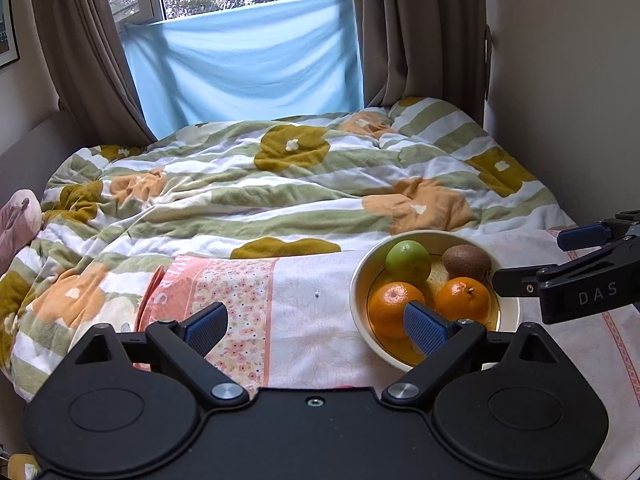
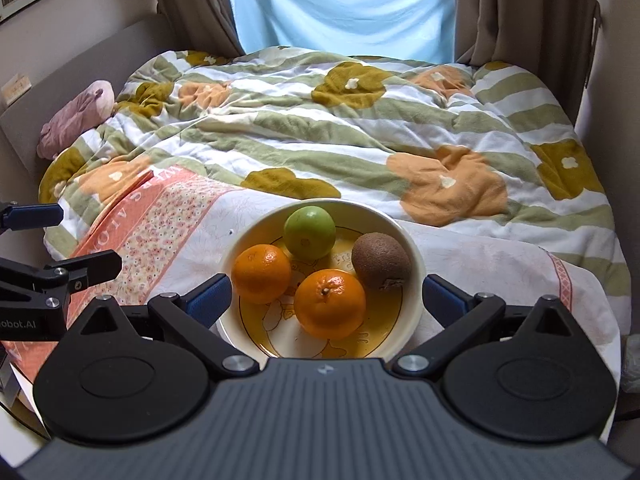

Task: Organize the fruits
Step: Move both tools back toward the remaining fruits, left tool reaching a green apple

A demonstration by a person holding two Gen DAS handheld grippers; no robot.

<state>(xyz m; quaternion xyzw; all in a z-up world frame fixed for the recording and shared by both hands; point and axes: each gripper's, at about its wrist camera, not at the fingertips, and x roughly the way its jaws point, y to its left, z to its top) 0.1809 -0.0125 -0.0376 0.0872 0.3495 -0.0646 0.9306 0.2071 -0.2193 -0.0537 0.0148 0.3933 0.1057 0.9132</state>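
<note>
A cream bowl (image 2: 416, 256) with a yellow inside sits on a white and pink cloth (image 2: 168, 220) on the bed. It holds a green apple (image 2: 309, 232), a brown kiwi (image 2: 381, 261) and two oranges (image 2: 261, 273) (image 2: 330, 304). My right gripper (image 2: 326, 298) is open, its blue fingers either side of the bowl's near part. My left gripper (image 1: 316, 324) is open and empty over the cloth, left of the bowl (image 1: 358, 280). The apple (image 1: 408, 262), kiwi (image 1: 466, 261) and oranges (image 1: 394, 308) (image 1: 464, 300) show there too.
A flowered green, white and orange duvet (image 1: 280, 184) covers the bed behind the bowl. A pink plush toy (image 2: 76, 120) lies at the bed's left edge. Curtains and a blue sheet (image 1: 244, 64) hang over the window. A wall stands on the right.
</note>
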